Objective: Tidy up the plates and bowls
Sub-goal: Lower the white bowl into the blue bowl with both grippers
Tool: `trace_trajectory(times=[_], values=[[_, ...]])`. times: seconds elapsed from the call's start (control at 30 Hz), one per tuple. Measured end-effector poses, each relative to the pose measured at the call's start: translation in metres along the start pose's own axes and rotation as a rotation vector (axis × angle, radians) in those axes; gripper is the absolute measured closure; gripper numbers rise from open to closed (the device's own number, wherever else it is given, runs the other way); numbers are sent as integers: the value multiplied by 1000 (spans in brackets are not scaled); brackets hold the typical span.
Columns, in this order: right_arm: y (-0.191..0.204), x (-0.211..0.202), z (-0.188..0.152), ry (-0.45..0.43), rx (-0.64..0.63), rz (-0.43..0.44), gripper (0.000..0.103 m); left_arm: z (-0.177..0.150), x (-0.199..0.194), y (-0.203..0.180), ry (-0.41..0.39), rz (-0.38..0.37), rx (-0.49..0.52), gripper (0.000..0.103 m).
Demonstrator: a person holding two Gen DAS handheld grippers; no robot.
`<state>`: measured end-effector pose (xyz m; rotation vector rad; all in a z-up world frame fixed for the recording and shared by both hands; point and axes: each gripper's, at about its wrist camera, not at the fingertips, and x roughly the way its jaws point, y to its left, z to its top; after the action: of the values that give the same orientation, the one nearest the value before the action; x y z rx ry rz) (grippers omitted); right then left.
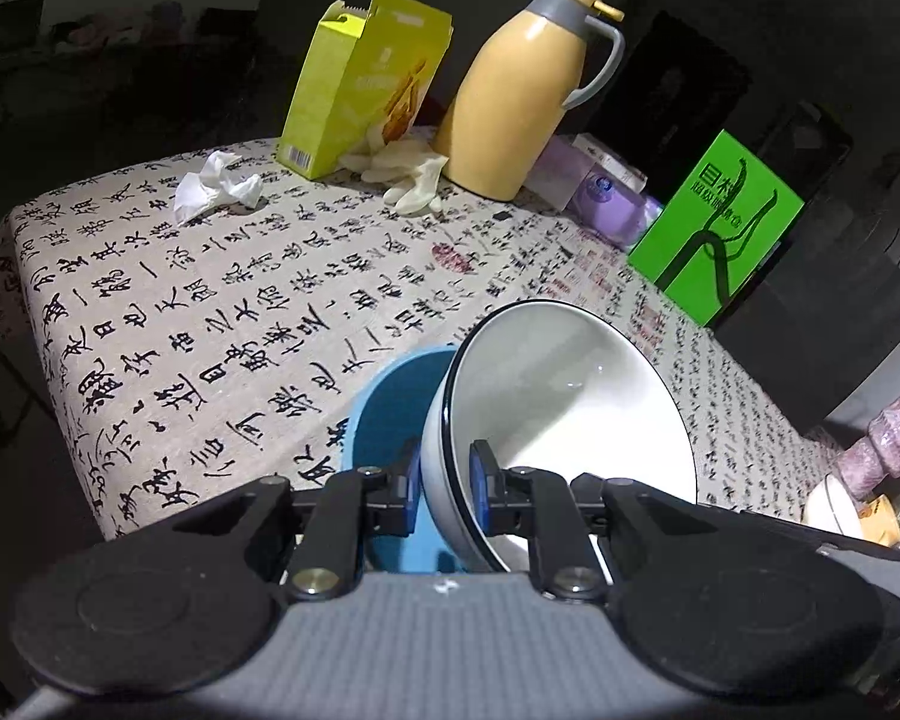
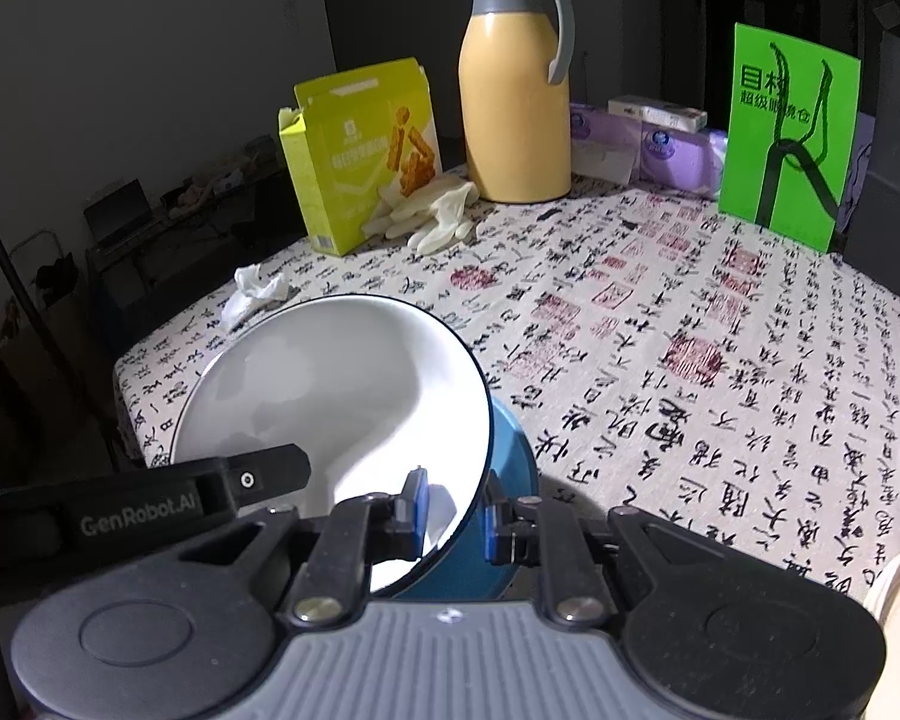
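Note:
A white bowl (image 1: 570, 396) with a dark rim sits nested in a blue dish (image 1: 384, 414), and the pair is tilted above the near part of the table. My left gripper (image 1: 445, 475) is shut on their near rim, one pad inside the white bowl and one against the blue dish. In the right wrist view the white bowl (image 2: 342, 384) and the blue dish (image 2: 510, 462) are clamped the same way by my right gripper (image 2: 455, 519), from the opposite side. The left gripper's black body (image 2: 150, 504) reaches in at the left.
On the calligraphy-print tablecloth (image 2: 660, 360) at the far edge stand a yellow carton (image 2: 360, 156), a tan thermos jug (image 2: 516, 96), pale gloves (image 2: 438, 216), purple tissue packs (image 2: 660, 144) and a green card (image 2: 786, 132). A crumpled tissue (image 2: 258, 291) lies at the left edge.

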<state>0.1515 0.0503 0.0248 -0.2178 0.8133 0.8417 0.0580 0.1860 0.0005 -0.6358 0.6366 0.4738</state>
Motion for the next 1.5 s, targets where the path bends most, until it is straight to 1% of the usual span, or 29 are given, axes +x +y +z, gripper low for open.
trace_trajectory(times=[0.13,0.43,0.7,0.87,1.2,1.33,1.4,1.5], values=[[-1,7,-1,23,3,11,86,0,4,0,17,24,30,87],[-2,12,-2,48,-3,17,86,1,11,-5,58,47,90,87],[-3,15,2,76,-16,14,86,4,14,-6,79,55,98,87],[-3,16,4,85,-18,14,86,5,14,-4,76,53,71,87],[-6,16,4,98,3,23,85,5,11,-3,68,54,51,87],[-5,16,4,103,5,22,84,6,7,-5,38,75,44,87],[-4,17,4,107,3,16,84,7,5,-6,18,102,53,87],[-3,17,4,109,-5,-2,86,8,6,-5,16,121,57,90]])
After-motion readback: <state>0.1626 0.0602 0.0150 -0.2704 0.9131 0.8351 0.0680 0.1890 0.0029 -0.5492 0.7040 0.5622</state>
